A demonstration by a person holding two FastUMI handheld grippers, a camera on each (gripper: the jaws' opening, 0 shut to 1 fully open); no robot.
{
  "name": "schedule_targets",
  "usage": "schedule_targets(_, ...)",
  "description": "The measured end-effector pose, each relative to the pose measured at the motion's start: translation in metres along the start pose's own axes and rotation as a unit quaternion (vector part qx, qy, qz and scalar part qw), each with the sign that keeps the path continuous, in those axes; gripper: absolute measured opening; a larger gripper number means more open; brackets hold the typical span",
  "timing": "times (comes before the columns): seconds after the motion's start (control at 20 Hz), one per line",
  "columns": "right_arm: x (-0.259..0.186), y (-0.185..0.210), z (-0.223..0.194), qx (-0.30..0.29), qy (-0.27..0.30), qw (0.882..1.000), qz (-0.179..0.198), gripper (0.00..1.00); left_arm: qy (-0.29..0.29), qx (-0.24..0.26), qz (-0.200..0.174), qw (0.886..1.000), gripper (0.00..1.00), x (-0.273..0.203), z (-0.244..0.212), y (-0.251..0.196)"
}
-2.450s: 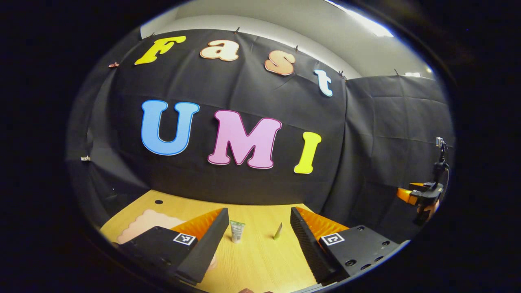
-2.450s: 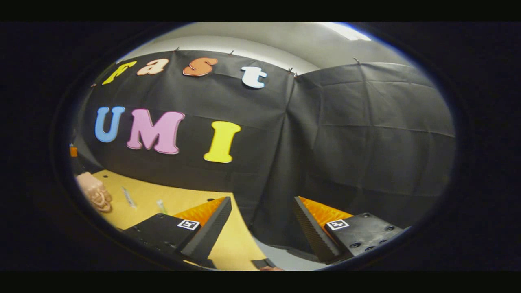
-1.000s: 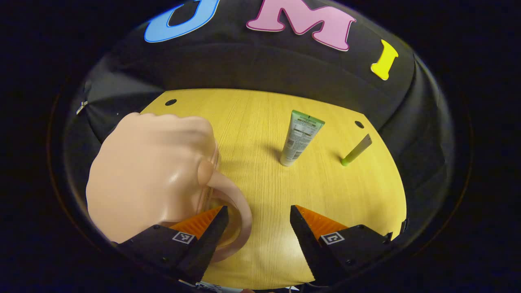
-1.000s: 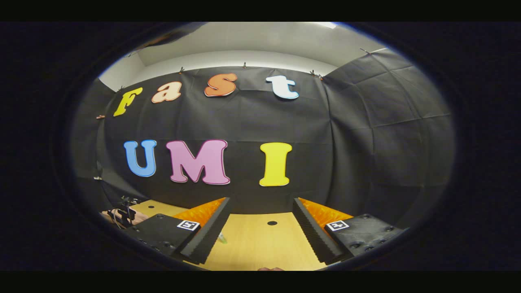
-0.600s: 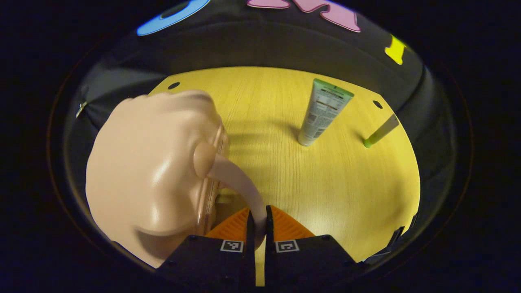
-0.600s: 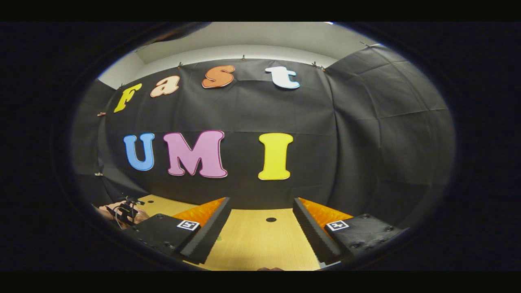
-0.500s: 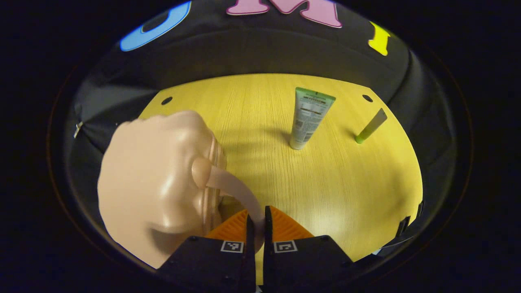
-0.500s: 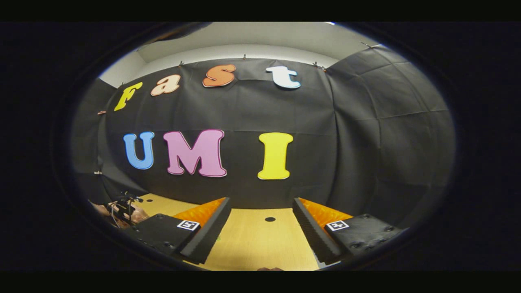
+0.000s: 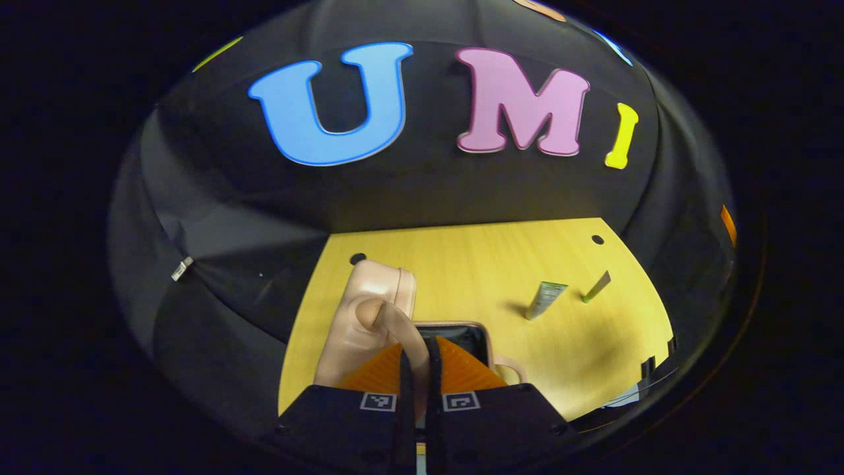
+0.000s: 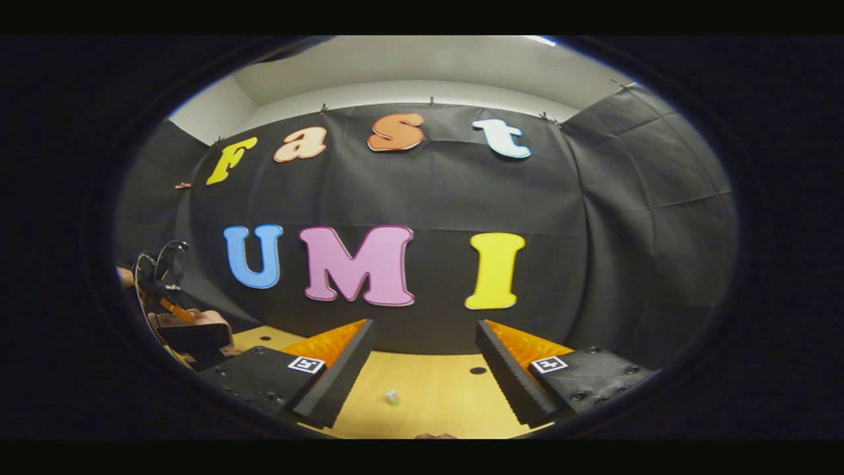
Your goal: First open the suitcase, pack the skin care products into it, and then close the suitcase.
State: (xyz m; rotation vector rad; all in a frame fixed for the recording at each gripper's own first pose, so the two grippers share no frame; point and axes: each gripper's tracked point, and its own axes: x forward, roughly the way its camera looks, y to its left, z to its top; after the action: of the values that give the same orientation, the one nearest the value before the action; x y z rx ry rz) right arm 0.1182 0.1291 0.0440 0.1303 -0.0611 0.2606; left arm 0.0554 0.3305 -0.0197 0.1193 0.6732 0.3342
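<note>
In the left gripper view, my left gripper [image 9: 417,344] is shut on the curved handle [image 9: 390,321] of the peach suitcase lid [image 9: 359,326], which is raised off the base. The base's dark inside [image 9: 469,338] shows just beyond the fingers, with a second handle [image 9: 509,371] at its right. A pale tube with a green end [image 9: 544,298] and a thin lime tube [image 9: 596,287] stand on the wooden table [image 9: 475,264] to the right. In the right gripper view, my right gripper [image 10: 422,369] is open above the table, with a small tube [image 10: 392,396] standing beyond it.
At the left edge of the right gripper view, the other gripper [image 10: 158,280] and a hand hold the lifted peach lid [image 10: 198,330]. Round holes [image 9: 597,239] dot the tabletop. Black cloth walls close the table's back and sides.
My left gripper closed on the suitcase handle, then rose and pulled back with it, swinging the lid up and uncovering the dark inside. The right gripper stayed open and shifted only slightly.
</note>
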Motion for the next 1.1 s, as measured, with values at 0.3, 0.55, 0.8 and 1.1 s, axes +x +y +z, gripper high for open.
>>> schedule_targets(0.3, 0.019, 0.067, 0.003, 0.005, 0.007, 1.0, 0.016, 0.97, -0.003, 0.004, 0.101, 0.995, 0.11, 0.043, -0.027, 0.153)
schedule_targets(0.55, 0.01, 0.085, -0.006, -0.024, 0.034, 0.999, -0.01, 0.97, 0.025, 0.002, 0.174, 0.984, 0.11, 0.118, -0.061, 0.247)
schedule_targets(0.8, -0.001, 0.076, -0.031, -0.055, 0.075, 0.994, -0.057, 0.96, 0.096, -0.012, 0.145, 0.985, 0.11, 0.201, -0.136, 0.275)
schedule_targets(1.1, -0.006, 0.078, -0.051, -0.057, 0.104, 0.989, -0.088, 0.94, 0.155, -0.008, 0.143, 0.978, 0.31, 0.23, -0.181, 0.281)
